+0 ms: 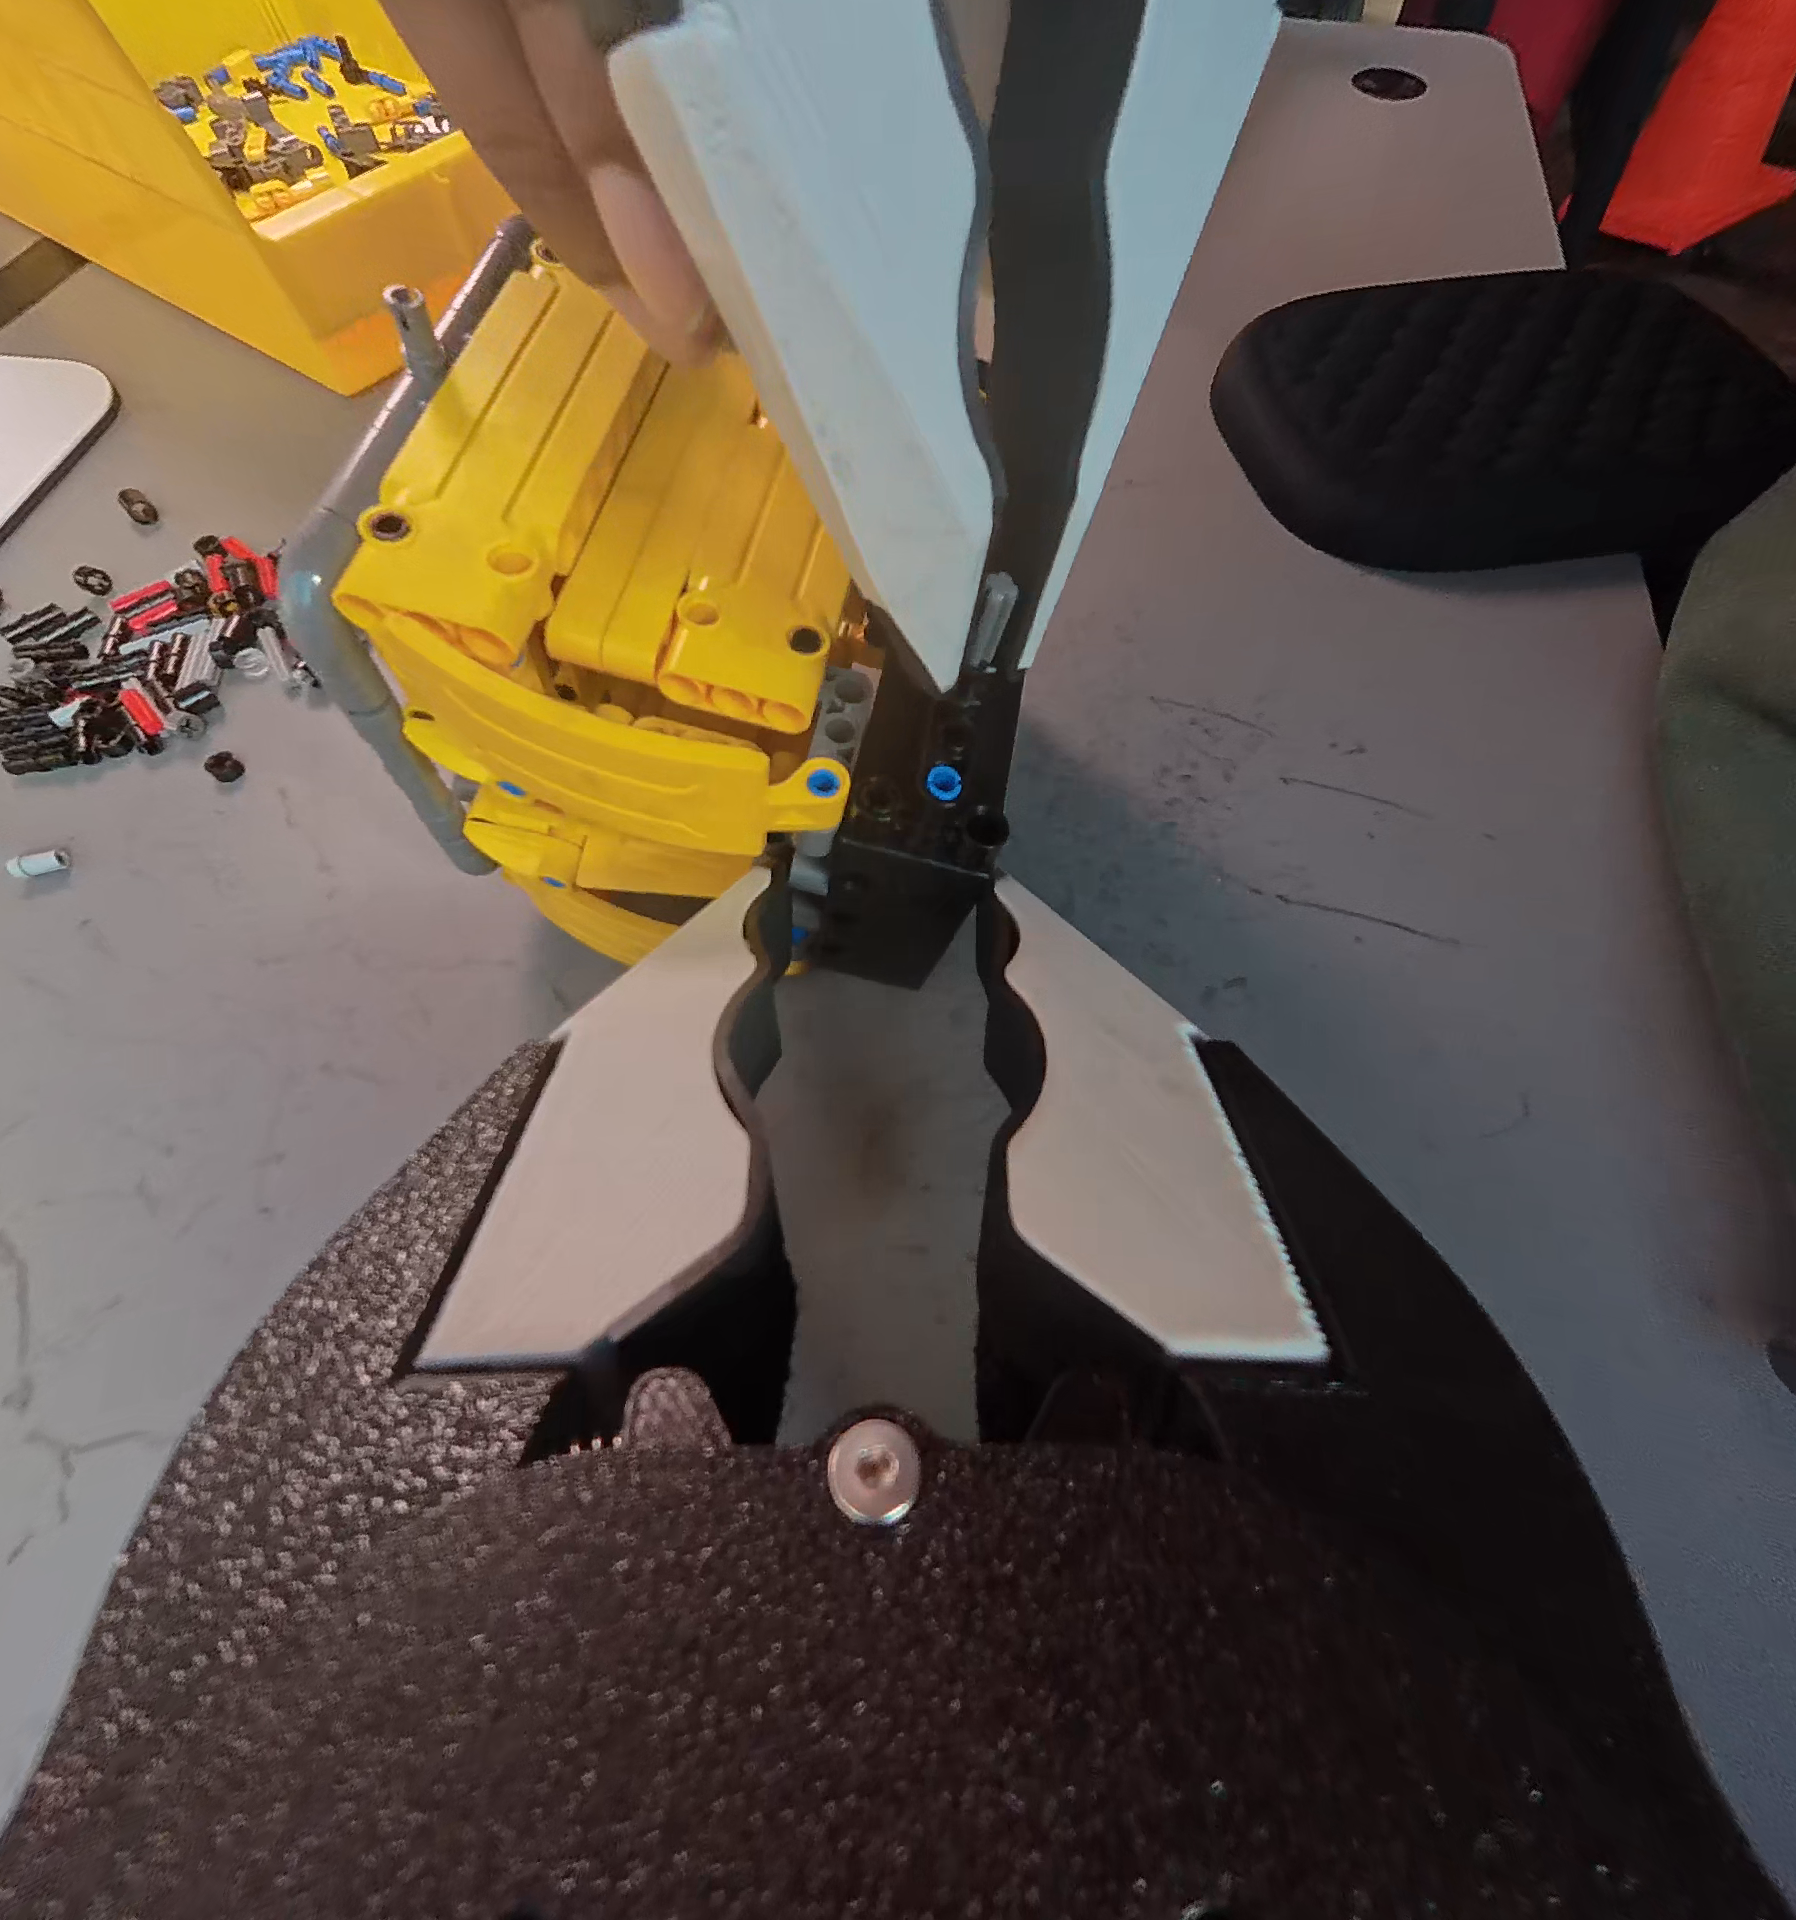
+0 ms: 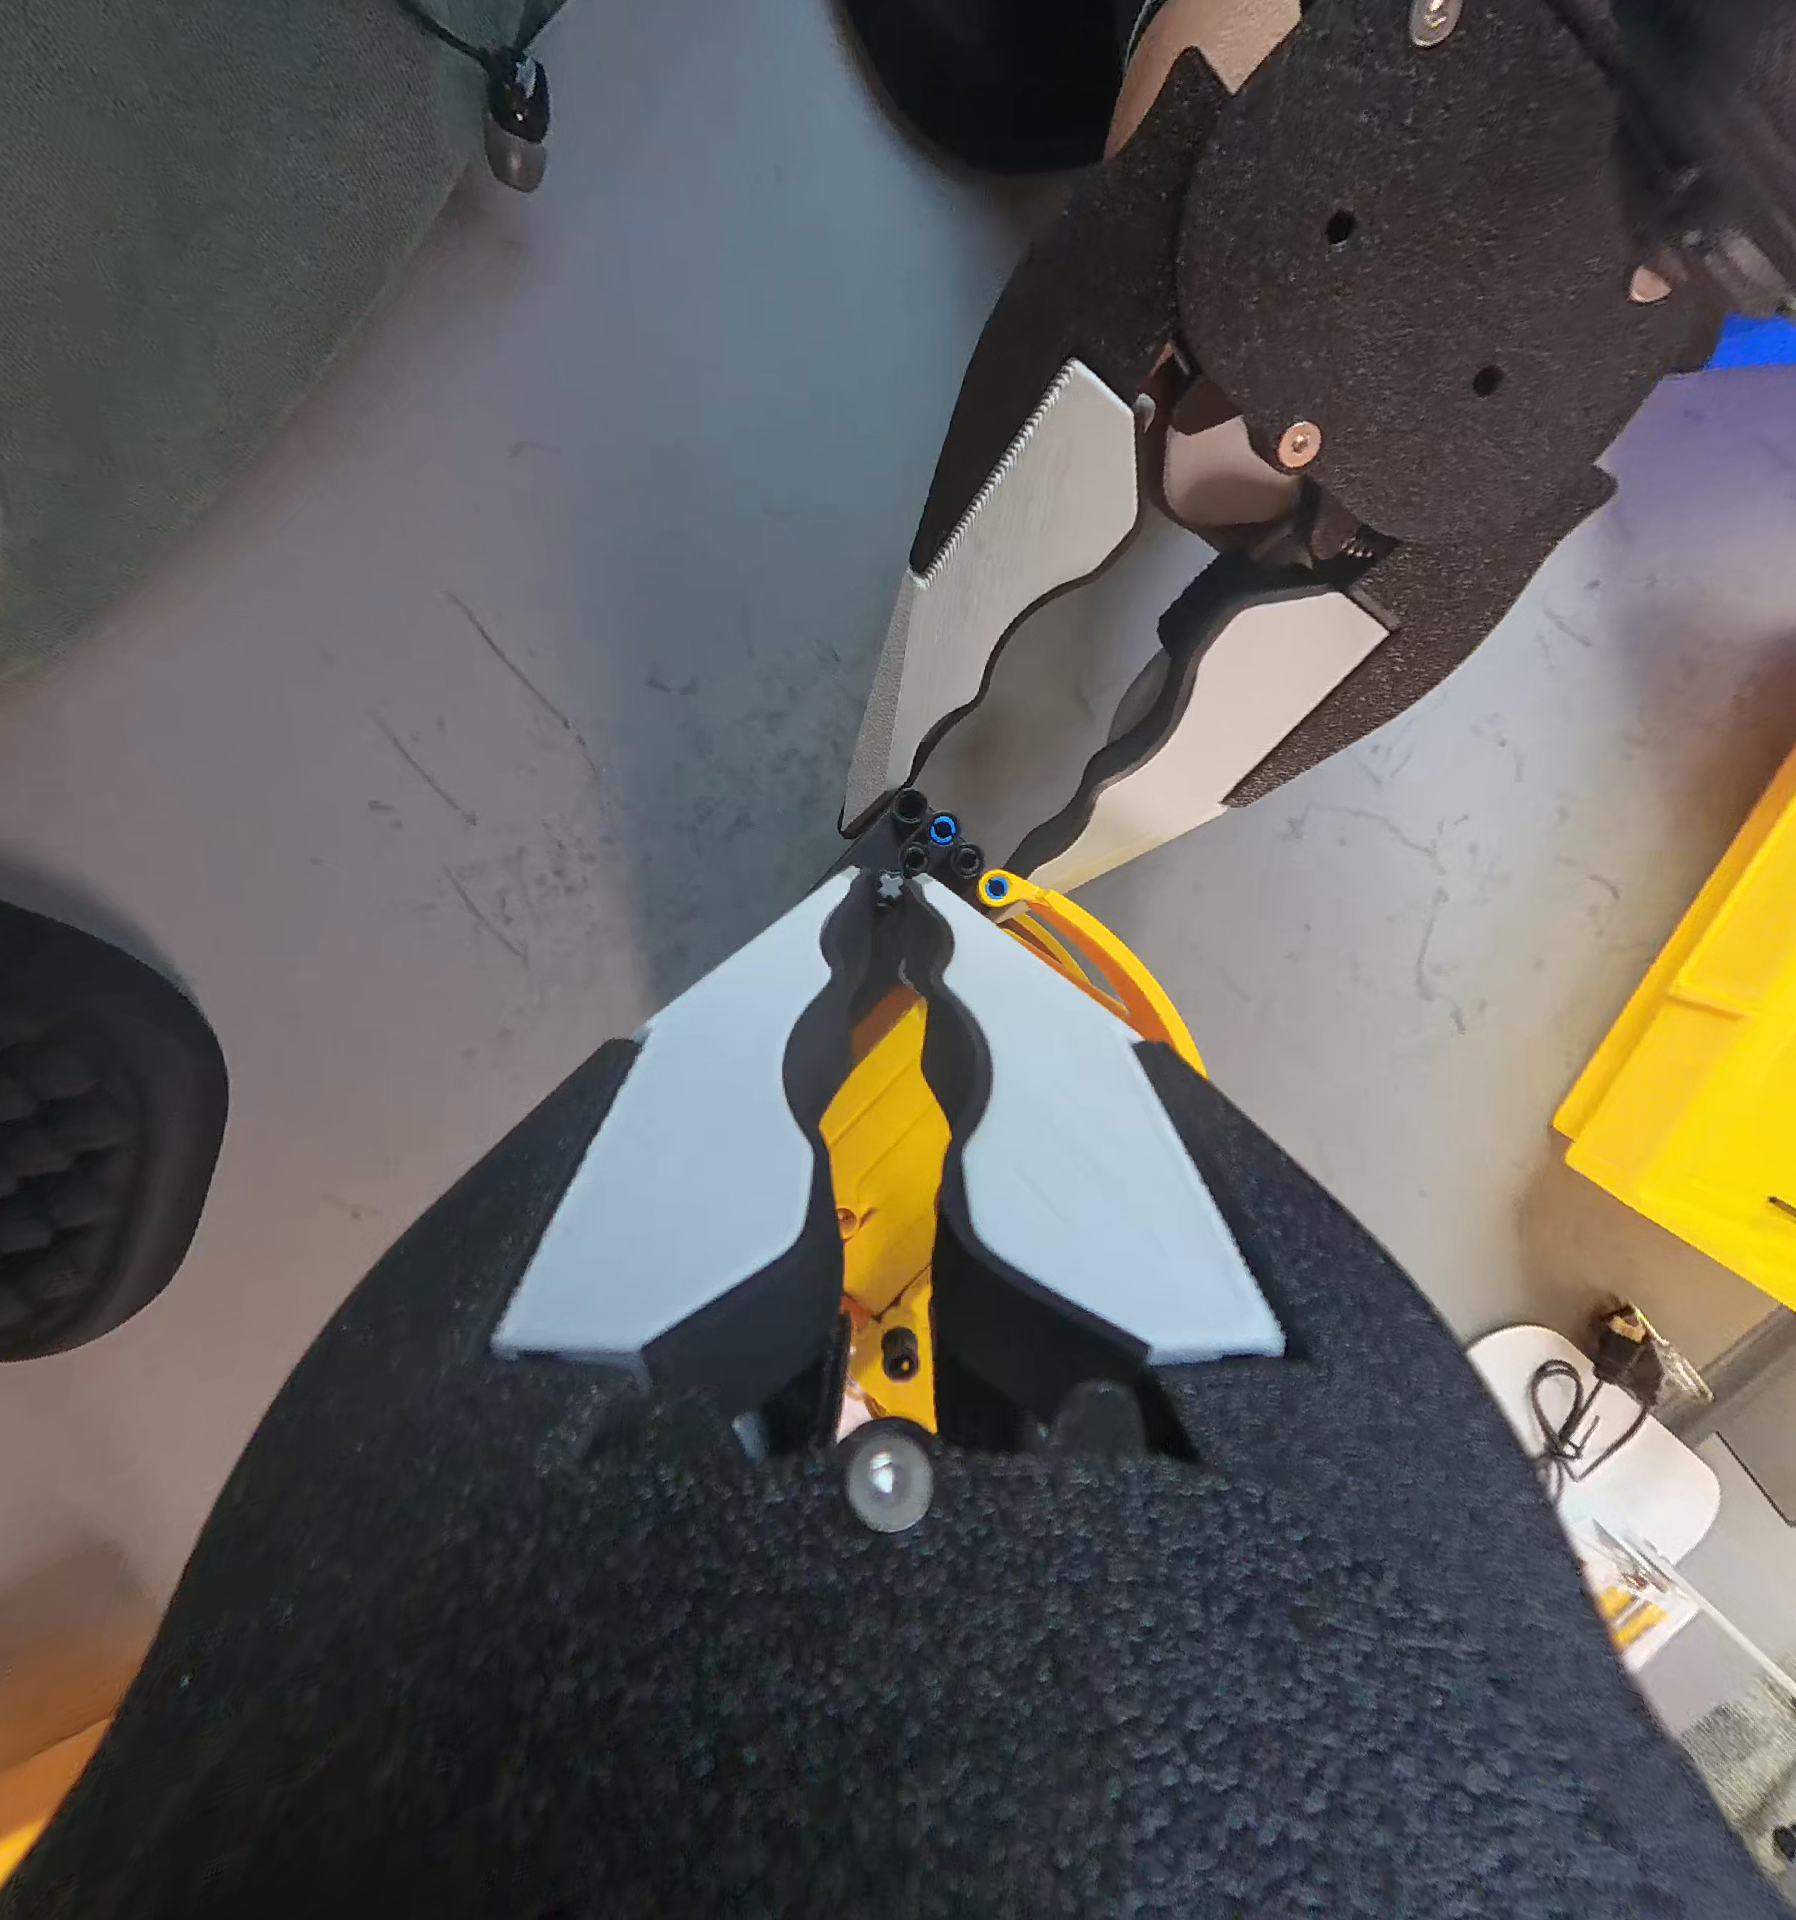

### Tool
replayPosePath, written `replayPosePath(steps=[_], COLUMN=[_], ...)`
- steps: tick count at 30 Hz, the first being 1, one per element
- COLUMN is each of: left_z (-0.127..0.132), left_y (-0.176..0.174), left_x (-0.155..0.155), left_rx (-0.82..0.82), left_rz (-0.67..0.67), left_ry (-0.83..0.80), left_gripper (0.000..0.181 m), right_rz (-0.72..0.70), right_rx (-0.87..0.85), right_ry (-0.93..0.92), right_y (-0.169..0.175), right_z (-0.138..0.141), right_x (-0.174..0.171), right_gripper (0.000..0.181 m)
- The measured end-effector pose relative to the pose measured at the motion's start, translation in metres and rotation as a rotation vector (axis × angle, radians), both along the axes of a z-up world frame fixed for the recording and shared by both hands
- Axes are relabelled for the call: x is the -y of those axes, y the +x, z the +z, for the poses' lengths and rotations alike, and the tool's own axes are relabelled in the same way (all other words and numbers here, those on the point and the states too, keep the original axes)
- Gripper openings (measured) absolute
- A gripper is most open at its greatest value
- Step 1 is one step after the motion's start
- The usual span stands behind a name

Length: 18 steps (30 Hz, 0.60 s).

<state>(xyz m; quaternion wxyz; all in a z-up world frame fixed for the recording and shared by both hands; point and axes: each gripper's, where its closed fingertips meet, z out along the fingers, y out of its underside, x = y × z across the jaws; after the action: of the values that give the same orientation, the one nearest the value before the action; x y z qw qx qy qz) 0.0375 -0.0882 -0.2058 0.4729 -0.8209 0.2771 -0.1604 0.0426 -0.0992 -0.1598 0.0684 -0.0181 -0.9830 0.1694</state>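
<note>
Left wrist view: we see the left gripper (image 1: 878, 914) at centre frame, jaws partly open and closed around a black brick block (image 1: 915, 831) that sits at the right end of a yellow brick model (image 1: 603, 623) on the grey tabletop (image 1: 1289, 831). From the top of the frame the right gripper (image 1: 977, 665) comes down, jaws nearly closed, pinching a small grey axle (image 1: 993, 613) that sticks up from the black block. A hand (image 1: 582, 177) shows at upper centre beside that gripper. A loose heap of small black and red pins (image 1: 115, 655) lies at middle left, and a yellow bin (image 1: 198, 177) of parts is at upper left. A black padded armrest (image 1: 1496, 416) is at upper right.

Right wrist view: we see the same grip from above, the right gripper (image 2: 889, 891) tips meeting on the axle end (image 2: 886, 891), the left gripper (image 2: 935, 842) reaching in from upper right onto the block (image 2: 930, 836).
</note>
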Motion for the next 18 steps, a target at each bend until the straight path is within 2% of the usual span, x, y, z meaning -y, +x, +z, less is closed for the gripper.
replayPosePath(steps=[3,6,8,12,18], left_z=[0.001,0.003,0.003,0.002,0.002], left_y=[0.000,-0.002,-0.003,-0.003,-0.003], left_x=[0.000,-0.001,-0.001,-0.002,-0.003], left_rx=[0.007,0.042,0.046,0.027,0.014], left_rz=[0.000,0.015,0.022,0.028,0.044], left_ry=[-0.001,-0.008,-0.009,0.000,0.008], left_gripper=[0.034,0.034,0.034,0.034,0.034], right_rz=[-0.024,-0.149,-0.206,-0.384,-0.605], right_rx=[-0.009,-0.056,-0.099,-0.210,-0.327], right_ry=[-0.015,-0.036,-0.091,-0.176,-0.221], right_y=[0.000,-0.006,-0.003,0.001,0.009], right_z=[0.001,0.005,0.013,0.031,0.027], right_x=[-0.001,-0.005,-0.005,-0.014,-0.010], right_gripper=[0.005,0.006,0.018,0.020,0.019])
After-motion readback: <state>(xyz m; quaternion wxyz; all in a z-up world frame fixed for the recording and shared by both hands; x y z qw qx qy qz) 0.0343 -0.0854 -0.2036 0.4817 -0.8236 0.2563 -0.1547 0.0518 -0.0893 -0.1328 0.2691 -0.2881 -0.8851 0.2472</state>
